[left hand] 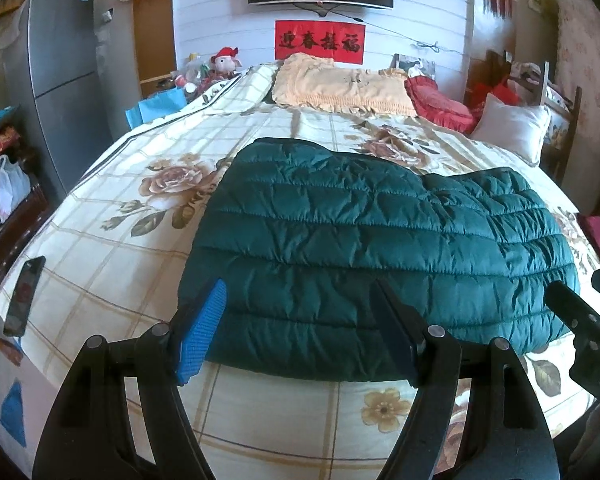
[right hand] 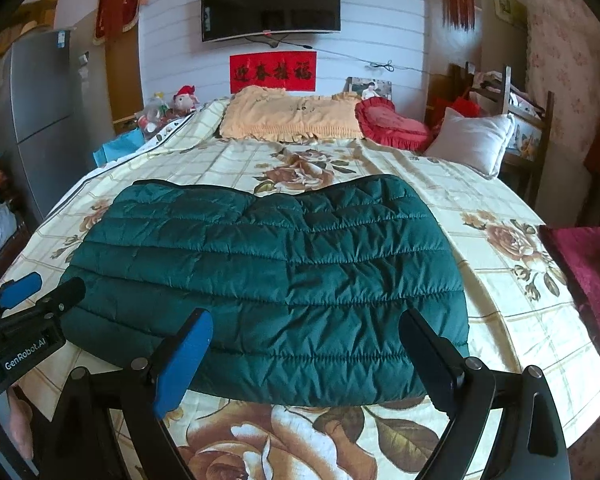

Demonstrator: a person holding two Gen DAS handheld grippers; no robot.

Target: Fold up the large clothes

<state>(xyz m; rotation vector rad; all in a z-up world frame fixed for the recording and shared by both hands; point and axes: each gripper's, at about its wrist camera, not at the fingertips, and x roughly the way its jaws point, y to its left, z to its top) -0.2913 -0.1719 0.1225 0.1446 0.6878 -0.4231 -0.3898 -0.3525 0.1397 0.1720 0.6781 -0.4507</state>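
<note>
Item: dark green quilted puffer jacket (right hand: 260,276), folded, lying crosswise on the floral bed (right hand: 500,280); we are hovering both grippers' fingers (left hand: 204,328) apart, empty, at its near edge.

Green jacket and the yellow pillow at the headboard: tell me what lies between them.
Only bare flowered bedspread lies between the green jacket and the yellow pillow; the right wrist view shows that stretch best.
</note>
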